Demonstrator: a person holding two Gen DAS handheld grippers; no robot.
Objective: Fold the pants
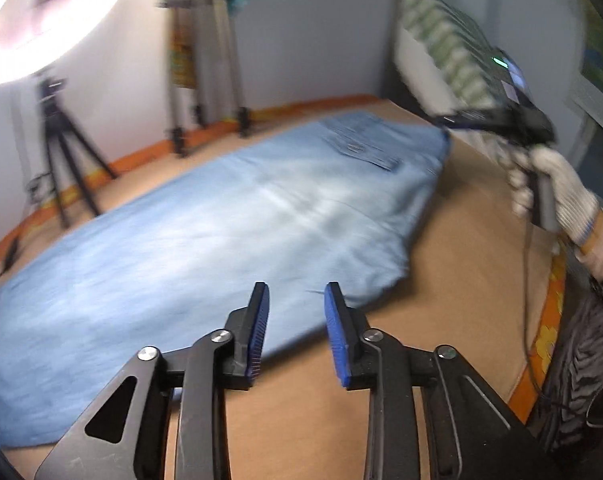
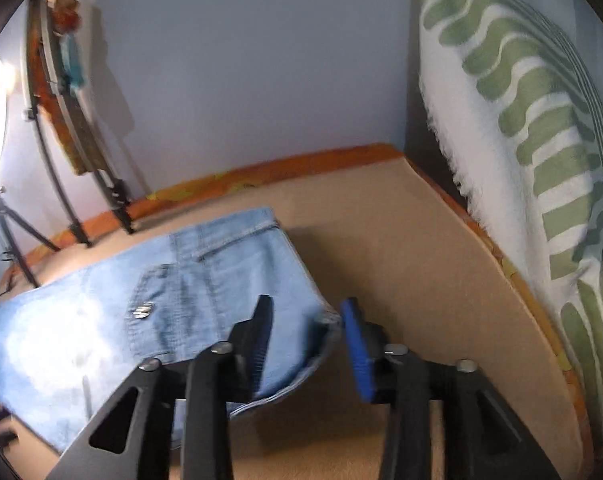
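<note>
The pants (image 1: 205, 216) lie lengthwise across the tan surface (image 1: 473, 240), waistband by my right gripper (image 2: 305, 312), leg end by my left gripper (image 1: 295, 300); both are part-open, empty.

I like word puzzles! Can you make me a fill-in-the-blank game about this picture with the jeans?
1. The pants lying on the brown surface are the colour ____.
2. The pads on the fingers of the left gripper are the colour ____.
3. Nothing is between the pads of the left gripper, so it is ____.
4. The hand holding the right gripper wears a white ____.

Missing words: blue; blue; open; glove
</note>
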